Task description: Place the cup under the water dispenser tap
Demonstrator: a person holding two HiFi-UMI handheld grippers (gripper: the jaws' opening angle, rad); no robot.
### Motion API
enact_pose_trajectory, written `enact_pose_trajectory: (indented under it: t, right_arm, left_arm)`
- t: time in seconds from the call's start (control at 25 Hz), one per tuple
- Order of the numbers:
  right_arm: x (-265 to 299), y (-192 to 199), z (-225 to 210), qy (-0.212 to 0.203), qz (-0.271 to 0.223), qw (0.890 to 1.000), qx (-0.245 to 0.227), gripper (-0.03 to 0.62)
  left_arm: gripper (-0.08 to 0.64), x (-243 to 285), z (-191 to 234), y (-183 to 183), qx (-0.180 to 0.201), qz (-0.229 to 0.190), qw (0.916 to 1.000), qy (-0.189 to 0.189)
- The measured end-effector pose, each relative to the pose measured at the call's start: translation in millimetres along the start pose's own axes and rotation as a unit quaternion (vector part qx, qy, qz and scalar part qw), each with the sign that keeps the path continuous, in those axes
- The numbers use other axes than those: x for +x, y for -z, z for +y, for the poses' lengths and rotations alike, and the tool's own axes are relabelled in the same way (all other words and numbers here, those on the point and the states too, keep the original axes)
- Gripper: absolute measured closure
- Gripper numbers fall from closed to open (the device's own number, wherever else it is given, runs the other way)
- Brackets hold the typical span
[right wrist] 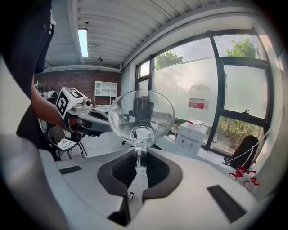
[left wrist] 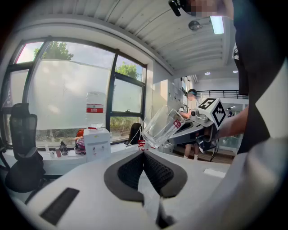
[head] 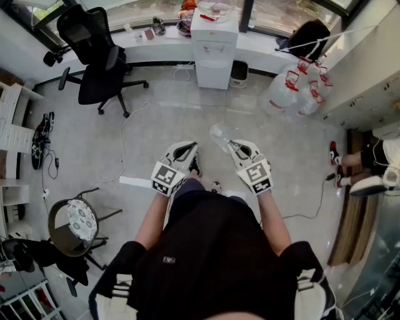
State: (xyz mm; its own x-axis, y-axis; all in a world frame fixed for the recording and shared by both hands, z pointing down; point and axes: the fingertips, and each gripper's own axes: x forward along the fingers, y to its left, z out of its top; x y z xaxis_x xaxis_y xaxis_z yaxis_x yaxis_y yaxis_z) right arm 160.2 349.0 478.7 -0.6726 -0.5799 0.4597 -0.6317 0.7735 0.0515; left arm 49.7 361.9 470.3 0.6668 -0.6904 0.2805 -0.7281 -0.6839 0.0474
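Head view puts the water dispenser (head: pixel 214 47) straight ahead by the window (head: pixel 281 15), well apart from the clear cup (head: pixel 220 136). The right hand-held gripper (head: pixel 232 145) pinches that cup by its wall (long axis roughly along the jaws, toward the dispenser); the left hand-held gripper (head: pixel 189 149) beside it is clenched on nothing.
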Motion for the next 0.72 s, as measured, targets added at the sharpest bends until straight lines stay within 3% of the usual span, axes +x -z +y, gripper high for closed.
enact_pose_trajectory:
  t: [0.16, 0.72]
  right_arm:
    - [1.8, -3.7, -0.7, -0.006, -0.014, 1.000, -0.022, 0.584]
    - [21.0, -12.0, -8.5, 0.001, -0.008, 1.000, -0.005, 0.584]
  left_arm:
    - [0.560, 0.2, -0.5, -2.4, -0.003, 0.000, 1.0000, -0.001]
    - [0.560, 5.1, 21.6, 1.2, -0.007, 0.004, 1.0000, 0.002]
